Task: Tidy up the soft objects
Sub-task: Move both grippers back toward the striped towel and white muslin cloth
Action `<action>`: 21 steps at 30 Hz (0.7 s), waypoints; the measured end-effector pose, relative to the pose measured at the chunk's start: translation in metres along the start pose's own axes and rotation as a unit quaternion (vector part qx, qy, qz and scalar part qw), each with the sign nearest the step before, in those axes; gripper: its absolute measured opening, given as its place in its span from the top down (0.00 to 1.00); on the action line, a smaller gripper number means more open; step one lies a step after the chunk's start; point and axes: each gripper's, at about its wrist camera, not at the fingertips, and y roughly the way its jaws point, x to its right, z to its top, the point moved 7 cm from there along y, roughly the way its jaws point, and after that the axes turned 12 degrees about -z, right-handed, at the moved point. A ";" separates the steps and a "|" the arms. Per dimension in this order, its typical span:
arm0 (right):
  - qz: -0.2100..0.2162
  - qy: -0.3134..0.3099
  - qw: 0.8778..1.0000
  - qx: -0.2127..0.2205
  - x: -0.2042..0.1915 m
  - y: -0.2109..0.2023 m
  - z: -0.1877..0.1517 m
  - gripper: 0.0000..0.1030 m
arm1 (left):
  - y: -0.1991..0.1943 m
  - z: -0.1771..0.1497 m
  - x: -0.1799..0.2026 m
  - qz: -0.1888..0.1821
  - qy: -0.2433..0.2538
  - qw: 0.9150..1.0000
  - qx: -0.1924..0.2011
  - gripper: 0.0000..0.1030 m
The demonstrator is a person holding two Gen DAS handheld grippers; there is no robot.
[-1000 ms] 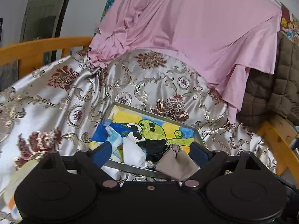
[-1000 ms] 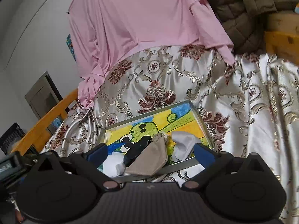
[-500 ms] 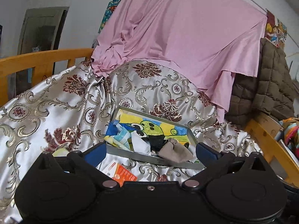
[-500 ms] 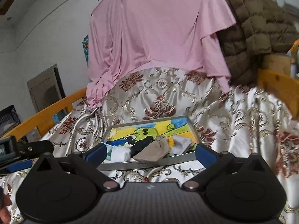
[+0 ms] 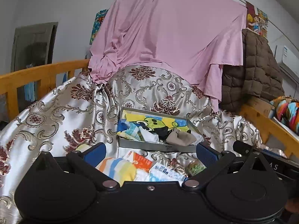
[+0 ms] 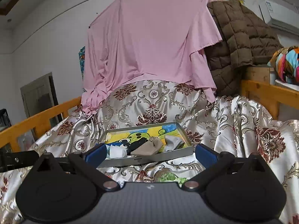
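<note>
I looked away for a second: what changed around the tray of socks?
Both grippers, left gripper and right gripper, drew back from the tray, open and empty; nothing was grasped. Packets on the bedspread came into view. The beige sock and the rest stayed put.

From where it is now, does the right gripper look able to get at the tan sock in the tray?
Probably yes. The right gripper is open and empty, and the tan sock lies on top near the tray's front wall, uncovered.
</note>
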 end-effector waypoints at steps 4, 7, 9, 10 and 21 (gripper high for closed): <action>-0.007 -0.012 1.000 0.005 -0.005 -0.014 -0.013 0.00 | -0.013 -0.012 -0.008 0.002 0.019 1.000 0.007 0.01; -0.013 -0.023 1.000 0.013 -0.010 -0.025 -0.020 0.00 | -0.021 -0.020 -0.014 0.010 0.034 0.999 0.012 0.01; -0.016 -0.027 0.999 0.022 -0.012 -0.033 -0.022 0.00 | -0.024 -0.025 -0.018 0.011 0.038 0.999 0.012 0.01; -0.017 -0.029 0.999 0.025 -0.013 -0.036 -0.024 0.00 | -0.026 -0.026 -0.020 0.011 0.037 0.999 0.011 0.01; -0.022 -0.074 0.997 0.000 -0.022 -0.061 -0.059 0.00 | -0.032 -0.041 -0.022 -0.020 0.124 0.991 -0.054 0.01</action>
